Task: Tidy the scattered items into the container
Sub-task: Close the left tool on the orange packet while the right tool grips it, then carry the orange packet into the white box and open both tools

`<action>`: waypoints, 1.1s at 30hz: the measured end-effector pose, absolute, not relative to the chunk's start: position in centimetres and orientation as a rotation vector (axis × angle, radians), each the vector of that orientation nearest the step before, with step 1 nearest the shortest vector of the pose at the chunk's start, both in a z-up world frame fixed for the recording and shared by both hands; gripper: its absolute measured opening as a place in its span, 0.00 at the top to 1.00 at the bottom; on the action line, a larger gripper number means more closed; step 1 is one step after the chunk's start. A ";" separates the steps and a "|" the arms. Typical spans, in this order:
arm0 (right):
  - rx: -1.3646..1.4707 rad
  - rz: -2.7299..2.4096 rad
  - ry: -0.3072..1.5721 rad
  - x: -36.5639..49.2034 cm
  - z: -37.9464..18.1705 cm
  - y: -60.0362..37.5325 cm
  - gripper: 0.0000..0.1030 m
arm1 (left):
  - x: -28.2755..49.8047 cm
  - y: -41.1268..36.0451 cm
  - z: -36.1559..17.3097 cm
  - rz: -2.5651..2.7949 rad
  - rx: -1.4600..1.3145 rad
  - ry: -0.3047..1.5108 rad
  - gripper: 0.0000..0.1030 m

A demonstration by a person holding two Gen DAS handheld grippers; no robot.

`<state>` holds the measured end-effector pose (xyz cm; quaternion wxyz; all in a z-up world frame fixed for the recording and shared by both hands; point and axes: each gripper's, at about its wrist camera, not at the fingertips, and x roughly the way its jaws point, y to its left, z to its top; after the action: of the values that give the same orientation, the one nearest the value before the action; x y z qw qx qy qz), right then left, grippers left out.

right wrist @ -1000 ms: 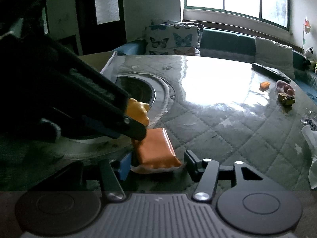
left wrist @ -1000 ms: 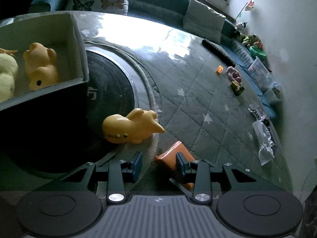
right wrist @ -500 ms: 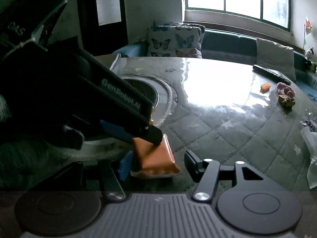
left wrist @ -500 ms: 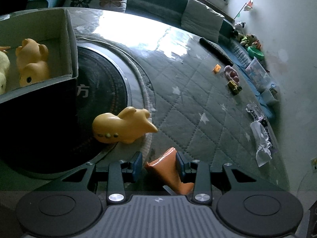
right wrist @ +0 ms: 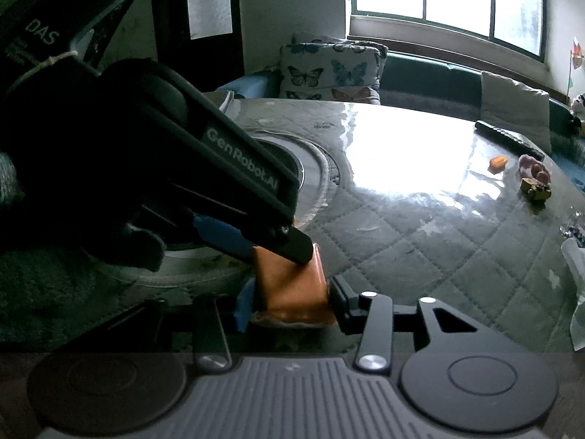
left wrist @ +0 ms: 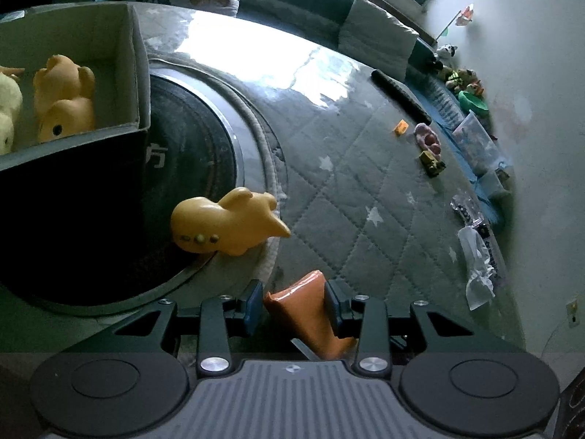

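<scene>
Holding the orange packet (left wrist: 310, 311) with both tools at once is where I stand: my left gripper (left wrist: 295, 305) has its blue pads pressed against the packet's two sides, and my right gripper (right wrist: 290, 301) has its jaws against the same packet, apparently clamped on it too. The packet sits just off the pale ring that borders the dark round plate, on the side away from the container (left wrist: 139, 73), tilted up rather than lying flat on the quilted table cover (left wrist: 347, 190).

Judging progress, I count two soft toys already inside the container: an orange-yellow duck (left wrist: 64, 98) and a paler yellow one (left wrist: 7, 113) at the frame's edge. A yellow plane-shaped toy (left wrist: 226, 223) lies on the plate's rim, near the container but outside it, so that one is left. Well apart from the container, along the far edge of the table, I see a small orange block (left wrist: 401, 127), a pink toy (left wrist: 426, 138), a small yellow vehicle (left wrist: 432, 162) and a crumpled clear bag (left wrist: 477, 270), possibly also waiting.
</scene>
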<state>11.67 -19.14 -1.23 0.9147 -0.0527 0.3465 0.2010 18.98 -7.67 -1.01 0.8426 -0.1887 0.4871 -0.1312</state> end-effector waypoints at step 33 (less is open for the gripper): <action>-0.111 0.540 0.550 12.8 4.4 -13.2 0.60 | 16.5 0.1 6.4 -0.157 -0.391 0.778 0.68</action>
<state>12.79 -13.21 4.38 0.9252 -0.0539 0.2680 0.2633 16.47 0.12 6.42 0.9036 -0.1891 0.3767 -0.0761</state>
